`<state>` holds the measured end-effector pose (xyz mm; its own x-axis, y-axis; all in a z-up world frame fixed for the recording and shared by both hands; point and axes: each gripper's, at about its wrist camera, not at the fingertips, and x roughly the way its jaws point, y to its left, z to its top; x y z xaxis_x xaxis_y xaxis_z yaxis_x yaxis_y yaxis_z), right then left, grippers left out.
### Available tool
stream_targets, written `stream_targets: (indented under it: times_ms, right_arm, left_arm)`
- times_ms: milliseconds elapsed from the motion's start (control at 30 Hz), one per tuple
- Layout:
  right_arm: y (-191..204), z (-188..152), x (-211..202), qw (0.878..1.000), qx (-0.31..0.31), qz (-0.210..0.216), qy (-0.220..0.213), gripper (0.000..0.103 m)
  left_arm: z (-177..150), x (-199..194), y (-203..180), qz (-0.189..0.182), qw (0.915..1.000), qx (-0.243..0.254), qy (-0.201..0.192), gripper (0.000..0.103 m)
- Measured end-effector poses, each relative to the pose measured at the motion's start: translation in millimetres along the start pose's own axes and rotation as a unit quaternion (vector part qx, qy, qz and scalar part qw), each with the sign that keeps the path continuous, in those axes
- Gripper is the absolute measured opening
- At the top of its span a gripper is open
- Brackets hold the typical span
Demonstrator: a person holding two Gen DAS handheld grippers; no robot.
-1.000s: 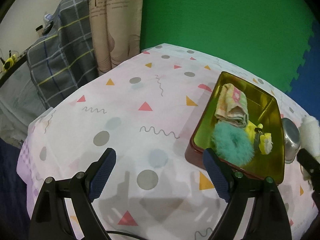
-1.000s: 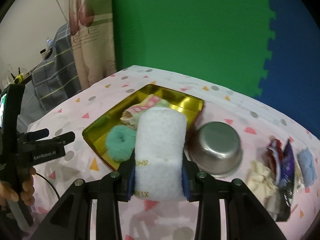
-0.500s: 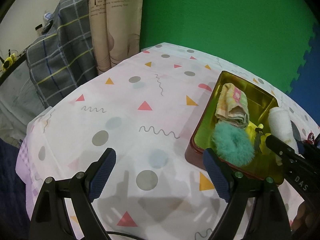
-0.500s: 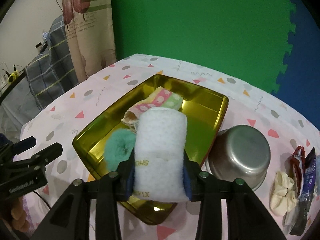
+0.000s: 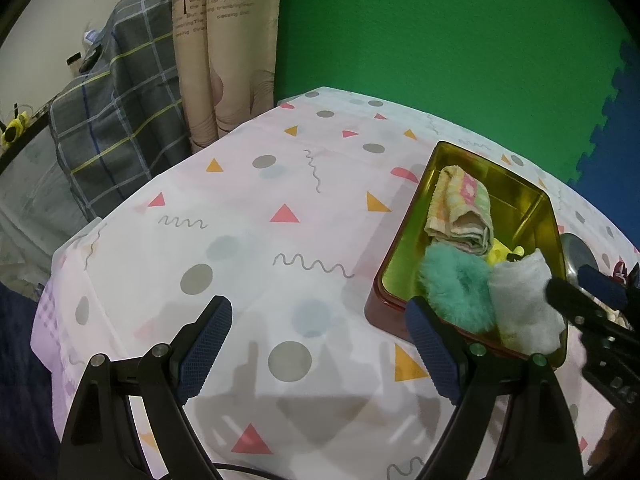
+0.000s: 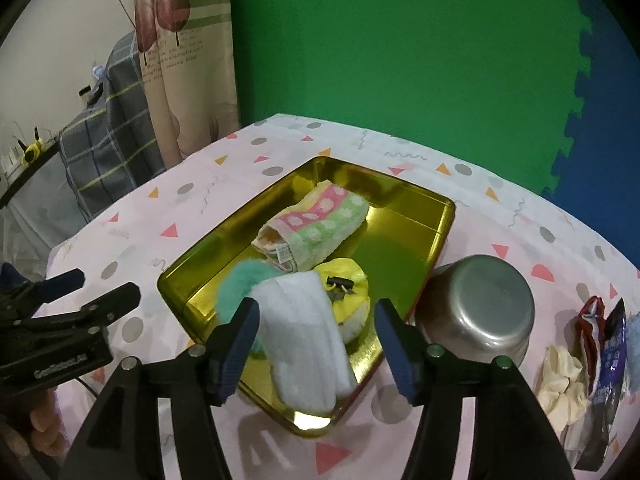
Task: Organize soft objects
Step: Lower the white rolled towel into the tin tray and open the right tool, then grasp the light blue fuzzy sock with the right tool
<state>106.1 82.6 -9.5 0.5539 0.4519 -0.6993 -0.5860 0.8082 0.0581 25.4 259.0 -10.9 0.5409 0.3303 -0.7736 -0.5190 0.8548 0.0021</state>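
Observation:
A gold metal tray (image 6: pixel 416 216) (image 5: pixel 404 256) holds a rolled pink-and-green towel (image 6: pixel 320 228) (image 5: pixel 460 212), a teal fluffy scrunchie (image 5: pixel 456 288) (image 6: pixel 240 280), a yellow soft item (image 6: pixel 344 292) and a white rolled towel (image 6: pixel 308 336) (image 5: pixel 524 304) at its near corner. My right gripper (image 6: pixel 316 344) is open, its jaws apart on either side of the white towel. My left gripper (image 5: pixel 316 348) is open and empty above the tablecloth, left of the tray.
An upturned steel bowl (image 6: pixel 480 304) stands right of the tray. A cream cloth (image 6: pixel 560 376), a dark snack packet (image 6: pixel 608 360) and a pale blue item (image 6: pixel 634 336) lie at the far right. Plaid fabric (image 5: pixel 116 120) and a curtain (image 5: pixel 224 48) hang beyond the table's left edge.
My right gripper carried the white towel over the tray, then opened; the towel now lies in the tray's near corner. The left gripper has not moved.

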Motion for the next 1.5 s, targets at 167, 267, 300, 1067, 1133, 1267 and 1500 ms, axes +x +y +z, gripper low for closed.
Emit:
stream_targets:
  times_ms: [167,267,300,1067,1133,1267,1500]
  right_arm:
    - [-16.1,-12.1,-25.2,1.000,0.022,0.005,-0.012,0.061]
    - [-30.2,-20.8,-42.1,0.999,0.032,-0.001,-0.019,0.061]
    - [-37.0,-24.3,-49.6,0.999,0.036,-0.005,-0.023,0.061]
    - [-307.9,-103.2,-116.9,0.954,0.175,-0.241,-0.018,0.061]
    - [-325.2,-106.8,-113.9,0.951,0.179,-0.250,-0.014,0.061]
    - [-359.0,-106.6,-96.8,0.948,0.188,-0.255,-0.003,0.061]
    - [-389.5,-101.8,-55.9,0.950,0.187,-0.249,0.015,0.061]
  left_arm:
    - [-1.1,-1.3,-4.2,0.001,1.0000,0.008,-0.003,0.086]
    - [-1.3,-2.3,-7.6,0.002,0.9999,0.015,-0.004,0.086]
    - [-1.8,-2.9,-8.9,0.003,0.9998,0.018,-0.005,0.086]
    - [-24.2,-46.2,-97.8,-0.059,0.9778,0.188,-0.071,0.087]
    - [-26.5,-52.3,-112.1,-0.072,0.9730,0.206,-0.074,0.088]
    - [-30.5,-56.6,-146.8,-0.103,0.9652,0.232,-0.062,0.088]
    - [-41.6,-52.0,-214.8,-0.159,0.9424,0.290,-0.046,0.088]
